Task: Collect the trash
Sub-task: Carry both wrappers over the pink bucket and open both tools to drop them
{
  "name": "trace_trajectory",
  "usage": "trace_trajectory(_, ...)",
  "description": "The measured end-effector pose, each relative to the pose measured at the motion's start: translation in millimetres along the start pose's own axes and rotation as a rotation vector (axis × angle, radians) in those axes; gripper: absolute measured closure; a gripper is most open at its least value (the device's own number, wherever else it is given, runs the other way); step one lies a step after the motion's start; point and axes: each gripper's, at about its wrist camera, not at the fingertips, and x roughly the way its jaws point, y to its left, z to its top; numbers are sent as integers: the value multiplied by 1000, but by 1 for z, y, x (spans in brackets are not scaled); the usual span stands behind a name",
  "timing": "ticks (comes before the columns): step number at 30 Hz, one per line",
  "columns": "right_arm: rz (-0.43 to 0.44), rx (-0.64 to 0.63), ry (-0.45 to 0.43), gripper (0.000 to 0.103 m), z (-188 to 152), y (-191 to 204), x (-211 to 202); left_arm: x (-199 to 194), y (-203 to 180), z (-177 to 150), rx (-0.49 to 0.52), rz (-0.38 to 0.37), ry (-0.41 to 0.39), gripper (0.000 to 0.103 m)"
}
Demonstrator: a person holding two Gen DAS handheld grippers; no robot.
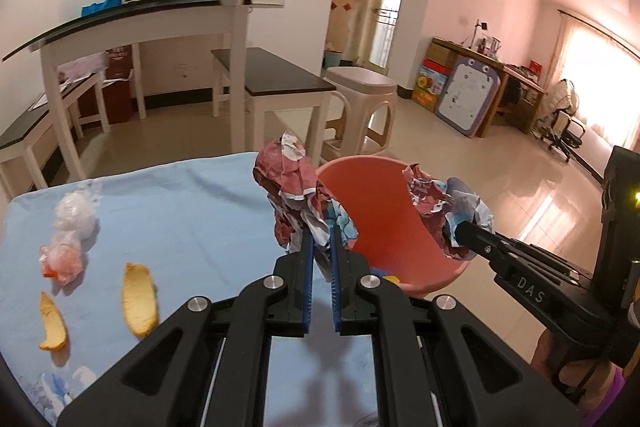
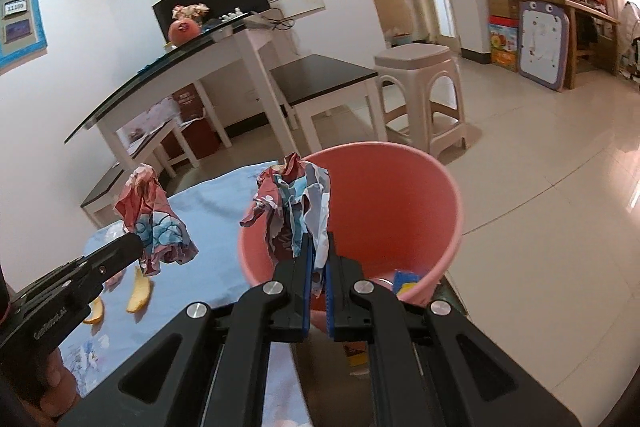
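Note:
My left gripper (image 1: 322,245) is shut on a crumpled red-and-blue printed paper (image 1: 294,191), held above the blue tablecloth just left of the pink bin (image 1: 384,211). It also shows in the right wrist view (image 2: 154,219). My right gripper (image 2: 317,247) is shut on a second crumpled printed paper (image 2: 294,203), held over the near rim of the pink bin (image 2: 420,203); the left wrist view shows this paper (image 1: 444,207) over the bin's right side. Two orange peels (image 1: 138,299) (image 1: 52,323) and crumpled clear plastic (image 1: 72,227) lie on the cloth.
The blue-clothed table (image 1: 192,211) ends just beyond the bin. Some trash lies at the bin's bottom (image 2: 406,281). A black-topped side table (image 2: 324,79), a beige plastic stool (image 2: 420,95) and a white counter table (image 1: 132,23) stand behind on the tiled floor.

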Motion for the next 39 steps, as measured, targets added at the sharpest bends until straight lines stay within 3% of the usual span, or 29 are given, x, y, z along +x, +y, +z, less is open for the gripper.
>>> trace_trajectory(15,-90,34,16,98,8,-35,25,51,-14,5,10,-100,93,96)
trace_trajectory(39,-138,29,65,97,14,-45,63,95,-31,5,30,-116,155,96)
